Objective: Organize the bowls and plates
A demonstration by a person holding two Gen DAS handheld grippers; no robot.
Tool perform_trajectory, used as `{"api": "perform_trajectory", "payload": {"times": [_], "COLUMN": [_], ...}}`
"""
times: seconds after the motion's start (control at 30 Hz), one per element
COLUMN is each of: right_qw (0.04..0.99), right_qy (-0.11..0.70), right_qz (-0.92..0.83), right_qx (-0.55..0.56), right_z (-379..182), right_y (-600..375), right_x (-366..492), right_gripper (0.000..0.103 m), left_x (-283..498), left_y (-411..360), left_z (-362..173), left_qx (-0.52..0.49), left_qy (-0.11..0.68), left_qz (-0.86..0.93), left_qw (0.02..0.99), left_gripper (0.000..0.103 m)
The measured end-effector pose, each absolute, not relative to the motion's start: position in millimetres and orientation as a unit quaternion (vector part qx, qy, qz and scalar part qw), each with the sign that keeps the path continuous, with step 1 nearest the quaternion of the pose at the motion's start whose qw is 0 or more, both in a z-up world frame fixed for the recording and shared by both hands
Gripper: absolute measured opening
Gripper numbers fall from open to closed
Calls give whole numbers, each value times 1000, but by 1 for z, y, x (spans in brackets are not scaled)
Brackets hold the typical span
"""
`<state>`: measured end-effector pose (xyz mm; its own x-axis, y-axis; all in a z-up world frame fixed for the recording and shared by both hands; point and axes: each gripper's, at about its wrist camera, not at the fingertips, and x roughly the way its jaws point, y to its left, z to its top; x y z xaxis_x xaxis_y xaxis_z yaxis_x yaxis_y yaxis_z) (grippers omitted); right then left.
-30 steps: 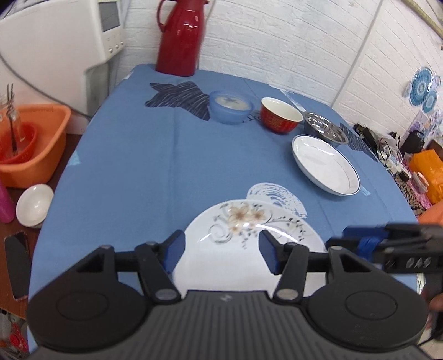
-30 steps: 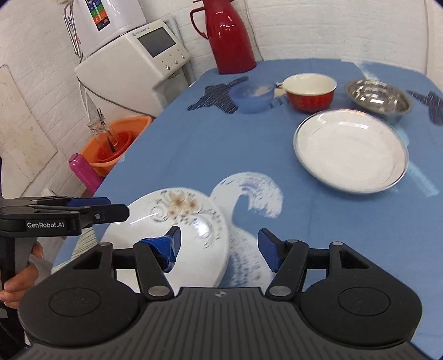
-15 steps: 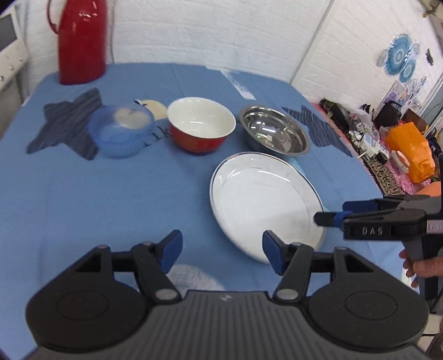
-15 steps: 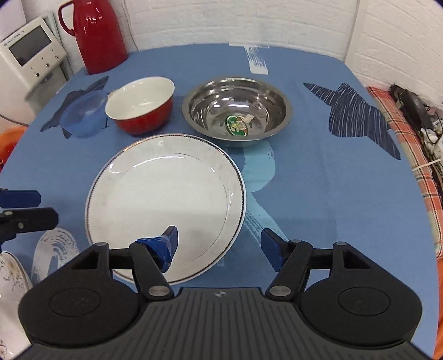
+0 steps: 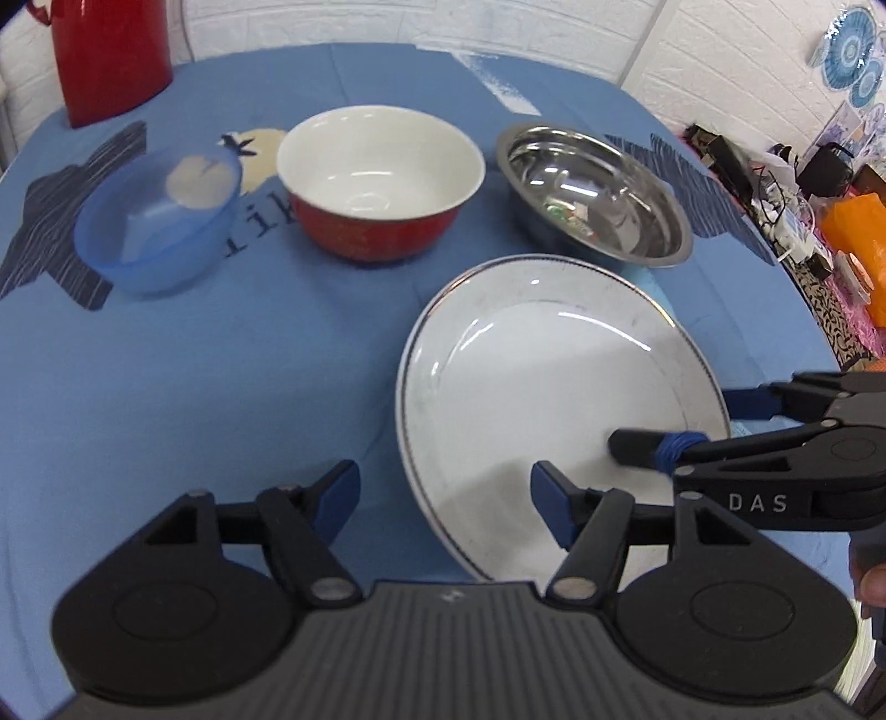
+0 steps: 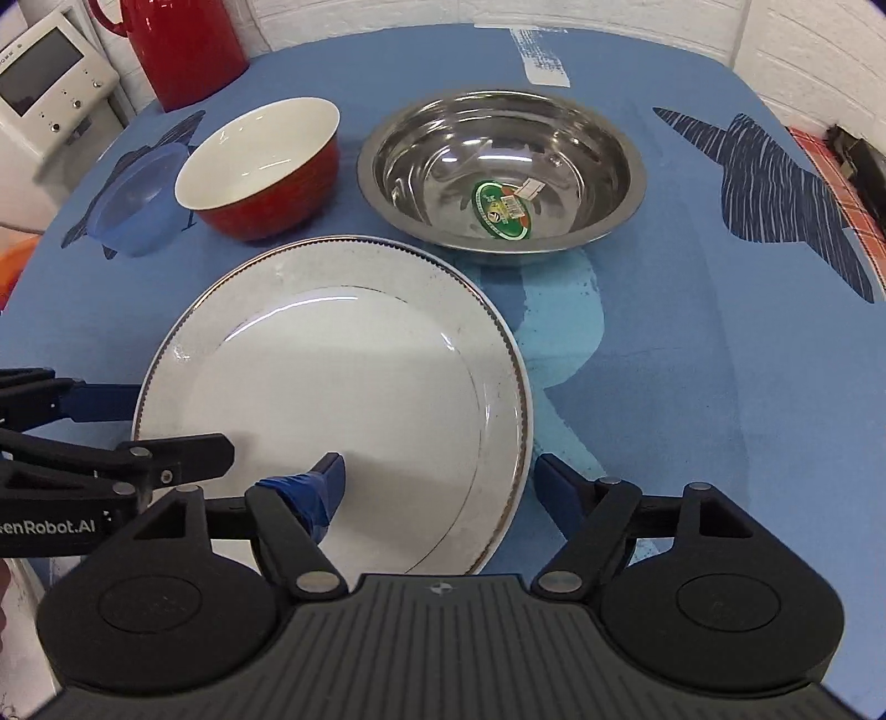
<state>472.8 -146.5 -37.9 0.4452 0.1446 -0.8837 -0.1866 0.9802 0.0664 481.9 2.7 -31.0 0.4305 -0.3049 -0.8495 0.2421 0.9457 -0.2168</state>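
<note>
Little looks sorted: the round white gold-rimmed plate point(image 6: 354, 387) lies unstacked beside 3 separate bowls (blue, red, steel), both hand-held grippers, left point(image 5: 443, 498) and right point(image 6: 437, 479), spread apart, empty.

Plate point(image 6: 354, 387) nearest, steel bowl point(image 6: 501, 171) behind, two bowls point(image 6: 260, 166) further left, jug point(image 6: 183, 50) farthest back

We look from both wrists low and close over the blue-clothed surface point(image 5: 166, 387), facing its far end. Both views share the gold-rimmed white plate point(image 5: 554, 399) point(image 6: 343, 376), the red bowl with white inside point(image 5: 376, 188) point(image 6: 260, 166) and the round steel basin point(image 5: 598, 188) point(image 6: 498, 171).
</note>
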Motion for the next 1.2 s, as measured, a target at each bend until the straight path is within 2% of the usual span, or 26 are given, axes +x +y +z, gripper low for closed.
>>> {"api": "perform_trajectory", "payload": {"times": [0.07, 0.3, 0.4, 0.43, 0.47, 0.53, 0.73, 0.93, 1.2], "right_qw": [846, 851, 857, 859, 860, 861, 868, 893, 905], "right_qy": [522, 514, 505, 501, 500, 500, 487, 437, 398], "right_qz": [103, 104, 108, 107, 103, 97, 94, 106, 150], "right_qx": [-24, -20, -12, -13, -4, 8, 31, -4, -6], "right_z": [-38, -39, -37, -36, -36, -35, -23, 3, 20], "right_y": [-144, -144, -147, -148, -150, -152, -142, -116, -75], "right_x": [471, 467, 465, 463, 461, 456, 429, 392, 336], "right_gripper": [66, 65, 47, 40, 35, 34, 39, 41, 42], "left_x": [482, 481, 476, 475, 475, 474, 452, 417, 346], "left_y": [0, 3, 0, 0, 2, 7, 17, 32, 74], "left_z": [-33, -34, -33, -32, -32, -32, -15, 4, 27], "left_qx": [-29, -40, -21, -23, -29, -50, -51, -48, -32], "left_qy": [508, 499, 491, 492, 494, 498, 487, 464, 421], "left_qz": [-166, -167, -154, -156, -152, -153, -164, -155, -125], "left_qw": [845, 850, 857, 856, 856, 852, 857, 871, 898], "left_gripper": [66, 65, 35, 22, 22, 22, 22, 22, 22]}}
